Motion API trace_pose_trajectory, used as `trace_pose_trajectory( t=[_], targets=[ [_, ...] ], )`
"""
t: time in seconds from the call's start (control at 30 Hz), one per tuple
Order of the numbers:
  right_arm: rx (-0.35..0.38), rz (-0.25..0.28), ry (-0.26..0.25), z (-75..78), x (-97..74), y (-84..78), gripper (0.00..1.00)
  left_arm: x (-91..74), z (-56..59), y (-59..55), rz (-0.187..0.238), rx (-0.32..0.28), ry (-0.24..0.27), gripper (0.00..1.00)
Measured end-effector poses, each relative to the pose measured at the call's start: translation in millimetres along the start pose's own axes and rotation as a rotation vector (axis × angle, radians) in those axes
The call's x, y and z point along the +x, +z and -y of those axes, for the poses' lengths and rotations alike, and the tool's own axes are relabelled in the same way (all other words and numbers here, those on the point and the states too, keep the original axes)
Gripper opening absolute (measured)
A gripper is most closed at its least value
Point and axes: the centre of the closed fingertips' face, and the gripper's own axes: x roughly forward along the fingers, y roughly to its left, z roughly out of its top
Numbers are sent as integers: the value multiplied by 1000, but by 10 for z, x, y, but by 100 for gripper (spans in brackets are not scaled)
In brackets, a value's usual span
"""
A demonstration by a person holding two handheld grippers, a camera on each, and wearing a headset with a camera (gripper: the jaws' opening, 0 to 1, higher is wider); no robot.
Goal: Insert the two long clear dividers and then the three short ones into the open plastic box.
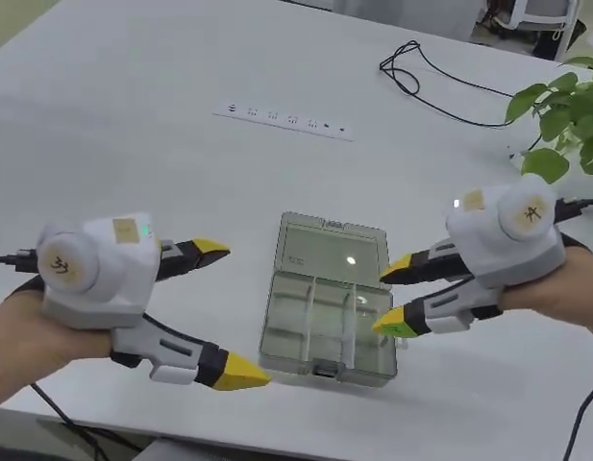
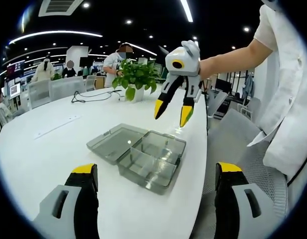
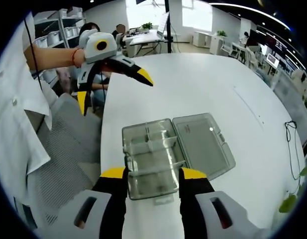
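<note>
The clear plastic box (image 1: 327, 322) lies open near the table's front edge, its lid (image 1: 334, 248) folded flat behind it. Clear dividers (image 3: 152, 144) stand inside and split it into compartments. My left gripper (image 1: 227, 312) hangs left of the box, open wide, with nothing between its jaws. My right gripper (image 1: 395, 295) is at the box's right side, open, its yellow tips just above the right rim. In the left gripper view the box (image 2: 152, 158) lies ahead of my left gripper (image 2: 156, 169), with the right gripper (image 2: 174, 109) above it. In the right gripper view my right gripper (image 3: 153, 173) straddles the box's near wall (image 3: 151, 188).
A white power strip (image 1: 286, 120) lies farther back on the white table (image 1: 133, 144). A black cable (image 1: 421, 77) loops at the back right beside a green plant (image 1: 565, 115). The table's front edge runs just below the box. People stand in the background.
</note>
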Motion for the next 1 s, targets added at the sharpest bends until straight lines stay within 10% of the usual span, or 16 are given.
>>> trace_pose_trajectory(
  t=[1.0],
  targets=[
    [-18,-225,12,134,-199,-1219,54,15,-34,-41,-19,-11,-2,100]
  ],
)
